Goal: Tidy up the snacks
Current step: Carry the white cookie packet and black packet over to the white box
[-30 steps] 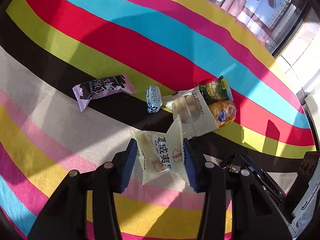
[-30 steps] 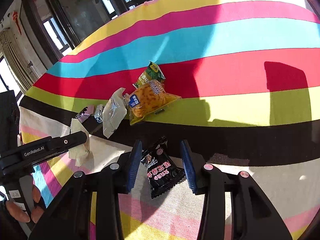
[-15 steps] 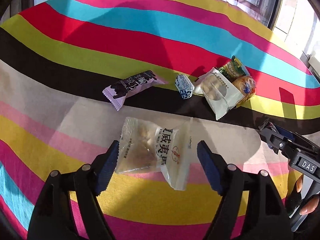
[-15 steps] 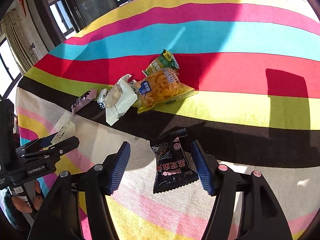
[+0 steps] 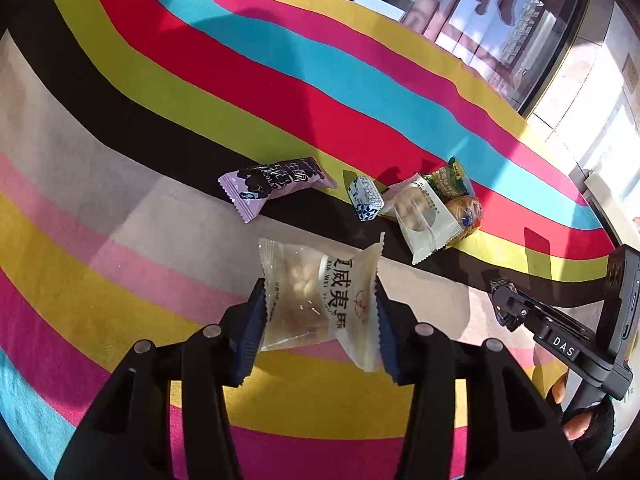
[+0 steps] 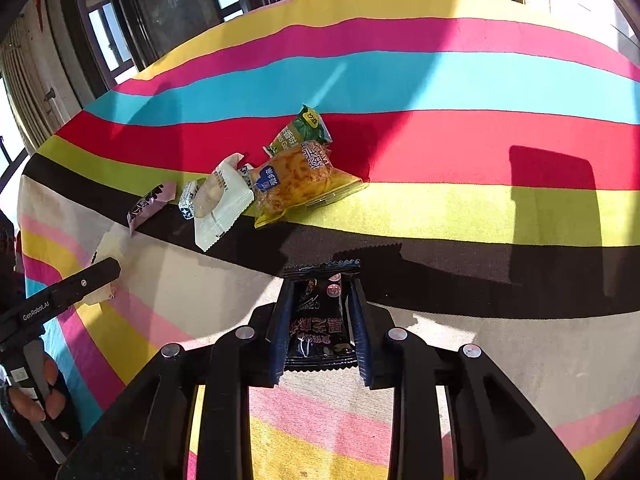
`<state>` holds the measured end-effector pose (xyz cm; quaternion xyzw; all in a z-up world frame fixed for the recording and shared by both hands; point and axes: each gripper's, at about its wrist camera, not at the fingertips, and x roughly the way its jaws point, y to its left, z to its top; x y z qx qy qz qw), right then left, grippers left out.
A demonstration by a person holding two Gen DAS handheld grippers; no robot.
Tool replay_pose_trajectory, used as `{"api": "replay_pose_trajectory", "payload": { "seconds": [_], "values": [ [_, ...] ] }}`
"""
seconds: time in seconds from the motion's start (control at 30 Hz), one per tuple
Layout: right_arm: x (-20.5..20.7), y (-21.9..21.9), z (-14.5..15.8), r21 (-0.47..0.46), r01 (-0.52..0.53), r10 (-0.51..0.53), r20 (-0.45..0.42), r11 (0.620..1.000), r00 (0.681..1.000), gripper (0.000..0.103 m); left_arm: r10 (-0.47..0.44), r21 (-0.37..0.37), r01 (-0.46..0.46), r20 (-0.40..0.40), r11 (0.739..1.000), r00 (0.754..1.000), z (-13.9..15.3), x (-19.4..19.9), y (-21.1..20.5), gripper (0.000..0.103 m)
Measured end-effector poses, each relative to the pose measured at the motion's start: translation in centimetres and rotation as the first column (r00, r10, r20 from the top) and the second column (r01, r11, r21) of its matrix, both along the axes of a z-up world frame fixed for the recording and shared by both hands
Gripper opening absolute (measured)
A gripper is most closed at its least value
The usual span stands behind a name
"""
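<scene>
"DAS" on right gripper [image 5: 562, 350], "GenRobot.AI" on left gripper [image 6: 36, 311]

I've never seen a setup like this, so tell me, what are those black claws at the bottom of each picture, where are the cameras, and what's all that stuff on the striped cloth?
No robot here: a person holds a two-finger gripper in each hand, with a wide-angle camera on each looking forward along its fingers.

In the left-hand view, the left gripper has just closed its jaws on a translucent snack packet with red print. The other gripper shows at the right edge.

In the right-hand view, the right gripper has just closed its jaws on a black snack packet.

On the striped cloth lie the rest: a purple bar wrapper, a small blue-and-white candy, a white packet, an orange-yellow bag and a green packet partly under it. Those last three overlap in a small cluster.
</scene>
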<state>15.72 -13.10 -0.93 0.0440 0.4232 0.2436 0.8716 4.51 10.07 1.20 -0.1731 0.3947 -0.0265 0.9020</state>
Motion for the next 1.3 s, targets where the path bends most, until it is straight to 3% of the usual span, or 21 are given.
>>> {"api": "replay_pose_trajectory", "payload": {
  "seconds": [0.2,0.4,0.67,0.83,1.07,1.3],
  "values": [
    [0.3,-0.7,-0.3,0.096,-0.004,0.008,-0.038,0.995,0.999,0.028,-0.002,0.019,0.001,0.036,1.0,0.999,0.5,-0.5,-0.4,0.049],
    [-0.3,-1.0,0.3,0.128,-0.007,0.015,-0.065,0.992,0.998,0.028,-0.01,0.005,0.01,0.035,1.0,0.999,0.5,-0.1,-0.4,0.049],
    [-6.4,-0.5,3.6,0.217,-0.066,0.074,-0.028,0.974,0.997,0.028,-0.021,0.065,0.017,0.064,0.998,0.998,1.0,-0.6,-1.3,0.049],
    [-11.1,-0.6,4.6,0.305,-0.065,0.058,0.029,0.95,0.998,0.028,-0.019,0.139,-0.004,0.164,0.99,0.986,2.9,-2.0,-2.0,0.049],
    [-14.1,1.1,3.7,0.292,-0.105,0.107,0.009,0.951,0.994,0.028,0.035,-0.001,-0.035,0.117,0.999,0.992,3.2,-4.0,0.7,0.049],
    [-16.2,4.3,4.1,0.248,-0.189,0.181,0.057,0.95,0.982,0.028,0.097,0.069,-0.104,0.093,0.992,0.991,3.2,-7.9,3.2,0.05]
  ]
}}
